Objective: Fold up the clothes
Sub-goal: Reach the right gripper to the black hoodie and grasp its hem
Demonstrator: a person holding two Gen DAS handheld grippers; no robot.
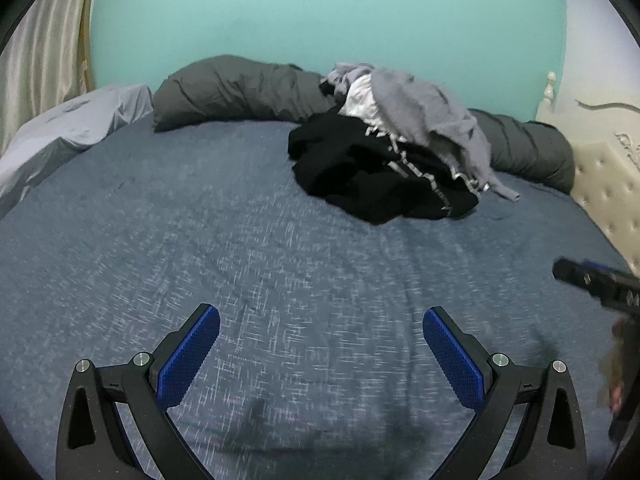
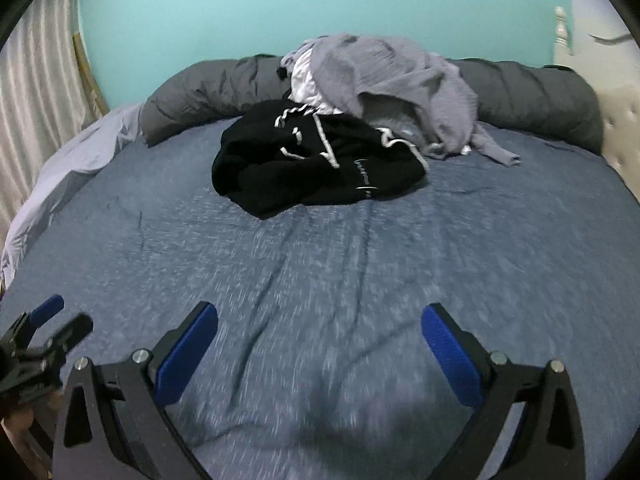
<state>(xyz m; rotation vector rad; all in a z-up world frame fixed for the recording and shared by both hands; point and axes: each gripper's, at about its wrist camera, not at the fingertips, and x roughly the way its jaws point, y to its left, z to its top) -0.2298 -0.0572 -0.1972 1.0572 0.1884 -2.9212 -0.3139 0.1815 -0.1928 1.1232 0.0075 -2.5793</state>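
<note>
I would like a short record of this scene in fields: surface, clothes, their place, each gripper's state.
surface: blue bedsheet
clothes: black garment in front, grey garment behind, white piece between
place: one unfolded pile at the far side, against the dark grey bolster
left gripper: jaws open, empty
right gripper: jaws open, empty

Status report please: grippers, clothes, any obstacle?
Left gripper open, empty. Right gripper open, empty. Clothes pile unfolded, far side of bed. Nothing in between.

Blue bedsheet (image 2: 320,260) front and centre; long grey bolster (image 1: 240,88) along its far edge, turquoise wall (image 1: 320,12) behind, curtain (image 1: 36,60) beside it.
</note>
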